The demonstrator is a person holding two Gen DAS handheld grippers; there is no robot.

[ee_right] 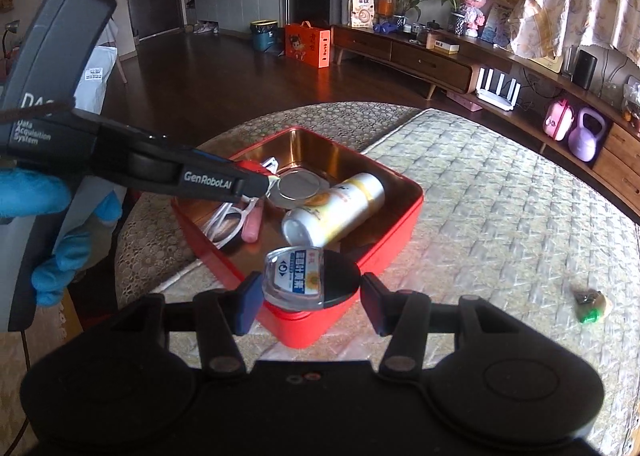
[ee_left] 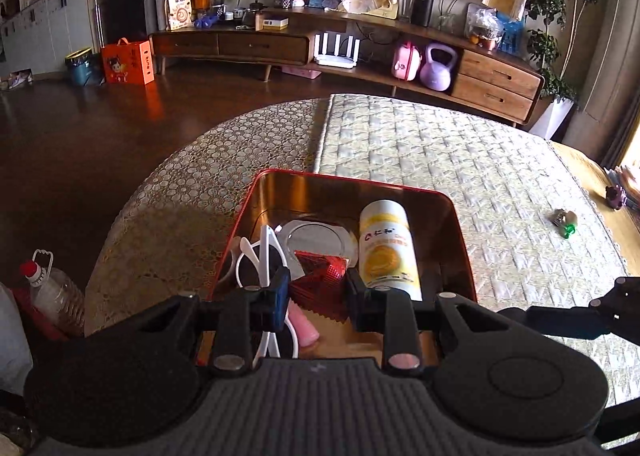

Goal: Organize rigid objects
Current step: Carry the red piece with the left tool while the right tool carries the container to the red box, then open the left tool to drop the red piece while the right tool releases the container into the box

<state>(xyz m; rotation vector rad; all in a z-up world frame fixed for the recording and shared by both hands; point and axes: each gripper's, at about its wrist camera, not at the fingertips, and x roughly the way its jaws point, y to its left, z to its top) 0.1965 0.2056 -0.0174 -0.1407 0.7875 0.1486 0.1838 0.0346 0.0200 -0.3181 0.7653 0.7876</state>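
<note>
A red tin box with a shiny gold inside stands on the table. In it lie a yellow-and-white bottle, white sunglasses, a round mirror disc and a pink stick. My left gripper hangs over the box, shut on a red textured packet. My right gripper is at the box's near corner, shut on a small clear jar with a black lid.
A small green-and-beige trinket lies on the quilted mat to the right, with a purple toy beyond it. A blue-gloved hand holds the left gripper. An oil bottle stands on the floor to the left.
</note>
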